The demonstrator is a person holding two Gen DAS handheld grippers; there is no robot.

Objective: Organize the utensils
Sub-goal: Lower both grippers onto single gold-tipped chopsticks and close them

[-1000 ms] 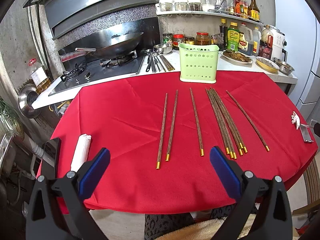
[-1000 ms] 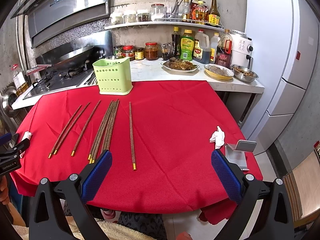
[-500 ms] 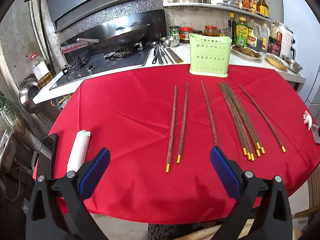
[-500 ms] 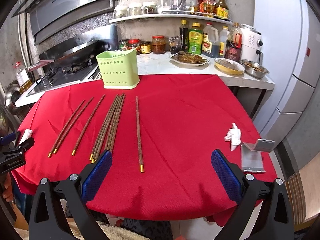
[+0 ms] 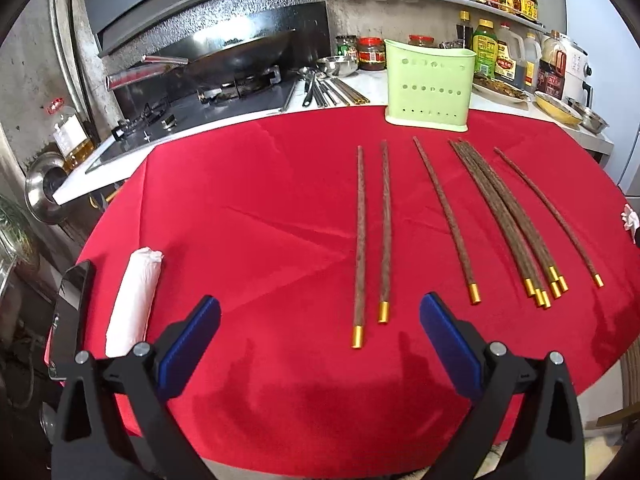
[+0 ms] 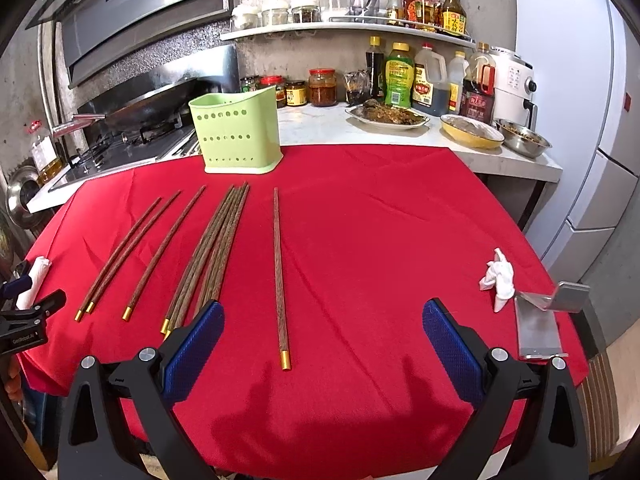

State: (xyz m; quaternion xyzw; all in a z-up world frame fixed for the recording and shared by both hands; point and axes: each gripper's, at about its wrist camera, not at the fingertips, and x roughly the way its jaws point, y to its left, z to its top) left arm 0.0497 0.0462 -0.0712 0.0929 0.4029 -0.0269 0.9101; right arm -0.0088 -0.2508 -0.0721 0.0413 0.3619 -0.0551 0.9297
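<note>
Two chopsticks (image 5: 372, 236) lie just ahead of the spread left claw (image 5: 320, 320), one chopstick (image 6: 279, 276) between the spread right claw's (image 6: 323, 326) fingers.

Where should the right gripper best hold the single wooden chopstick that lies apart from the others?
Probably near the gold-capped end of the single wooden chopstick, from above, right gripper fingers across its width: it lies flat, pointing at the gripper, with bare red tablecloth either side.
</note>
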